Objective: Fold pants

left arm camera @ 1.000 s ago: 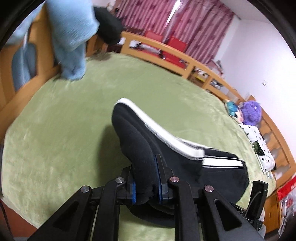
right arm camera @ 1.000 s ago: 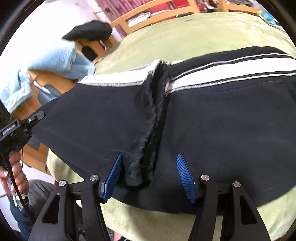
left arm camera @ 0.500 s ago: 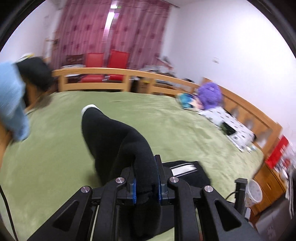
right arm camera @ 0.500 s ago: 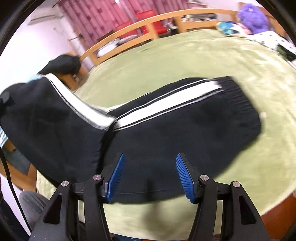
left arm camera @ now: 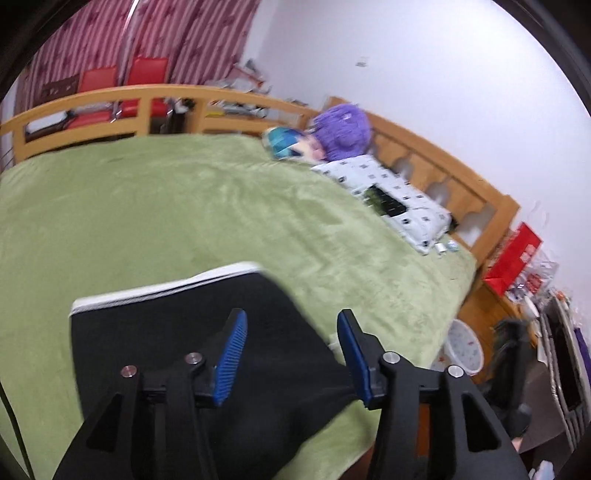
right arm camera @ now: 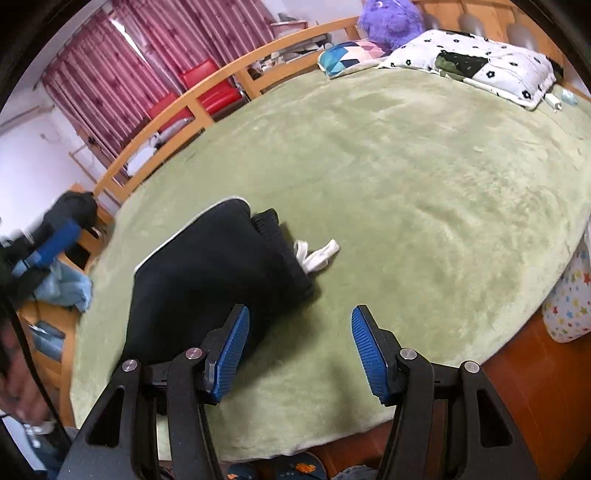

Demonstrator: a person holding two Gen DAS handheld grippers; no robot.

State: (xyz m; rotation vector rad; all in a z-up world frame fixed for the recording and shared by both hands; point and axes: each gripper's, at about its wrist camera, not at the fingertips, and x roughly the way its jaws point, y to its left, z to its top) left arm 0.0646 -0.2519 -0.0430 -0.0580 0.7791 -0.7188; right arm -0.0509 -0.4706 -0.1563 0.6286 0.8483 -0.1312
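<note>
The black pants [left arm camera: 166, 332] with a white side stripe lie folded over on the green bed cover [left arm camera: 184, 206] near the front edge. My left gripper [left arm camera: 291, 354] is open just above them, holding nothing. In the right wrist view the folded pants [right arm camera: 207, 269] lie to the left, with the waistband and white drawstring [right arm camera: 314, 254] sticking out on the right. My right gripper [right arm camera: 299, 354] is open and empty, above the cover beside the pants' right edge. The left gripper [right arm camera: 55, 240] shows blurred at the far left of that view.
A patterned pillow [right arm camera: 476, 59], a teal cushion [right arm camera: 347, 55] and a purple plush toy [right arm camera: 391, 18] lie at the head of the bed. A wooden rail [left arm camera: 110, 99] rings the bed. Light blue cloth [right arm camera: 66, 288] hangs at the left. A bin [left arm camera: 465, 347] stands on the floor.
My left gripper carried the pant leg over onto the waist part, then opened and let it go. The pants now lie folded. My right gripper drew back, staying open.
</note>
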